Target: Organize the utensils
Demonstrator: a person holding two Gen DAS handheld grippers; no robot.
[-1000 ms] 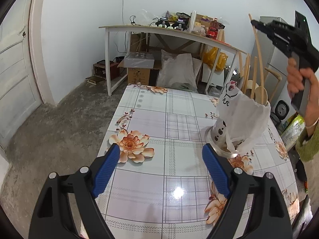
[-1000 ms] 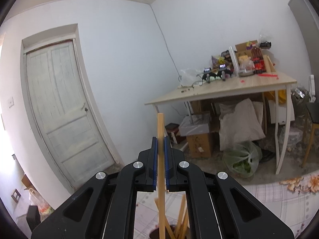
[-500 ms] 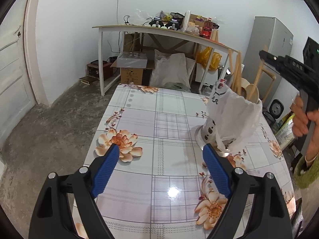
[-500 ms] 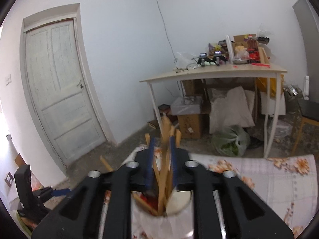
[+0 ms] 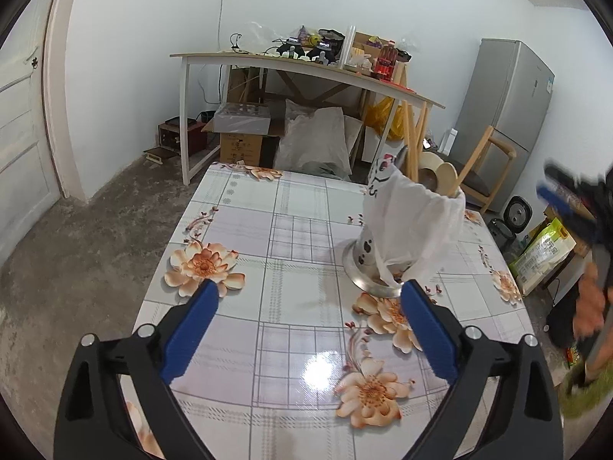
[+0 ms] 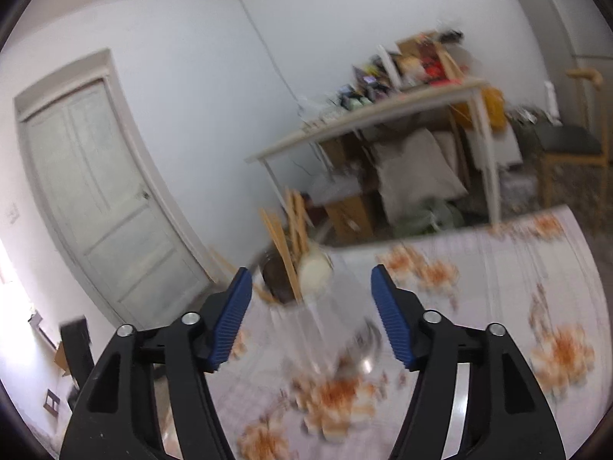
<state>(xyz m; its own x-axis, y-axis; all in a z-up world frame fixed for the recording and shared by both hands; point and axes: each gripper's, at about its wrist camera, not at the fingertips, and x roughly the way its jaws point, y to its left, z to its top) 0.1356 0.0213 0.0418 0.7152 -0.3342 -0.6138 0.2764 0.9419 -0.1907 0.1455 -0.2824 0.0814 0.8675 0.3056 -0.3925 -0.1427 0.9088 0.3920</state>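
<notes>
A utensil holder wrapped in a white plastic bag (image 5: 412, 226) stands on a metal dish on the floral table (image 5: 299, 268), right of centre. Wooden chopsticks (image 5: 412, 138) and a wooden spoon (image 5: 446, 178) stick up out of it. My left gripper (image 5: 306, 301) is open and empty, low over the table's near side. My right gripper (image 6: 310, 287) is open and empty, just in front of the holder (image 6: 318, 329), whose chopsticks (image 6: 291, 237) show blurred. It also shows blurred at the right edge of the left wrist view (image 5: 571, 207).
A long white table (image 5: 306, 73) piled with clutter stands at the back wall, with boxes and bags beneath it. A grey fridge (image 5: 505, 115) and a wooden chair (image 5: 486, 168) stand at the right. A white door (image 6: 99, 199) is on the left.
My right gripper held a wooden chopstick above the holder, lowered it in, then opened and pulled back. The chopstick now stands in the holder. The left gripper stayed open.
</notes>
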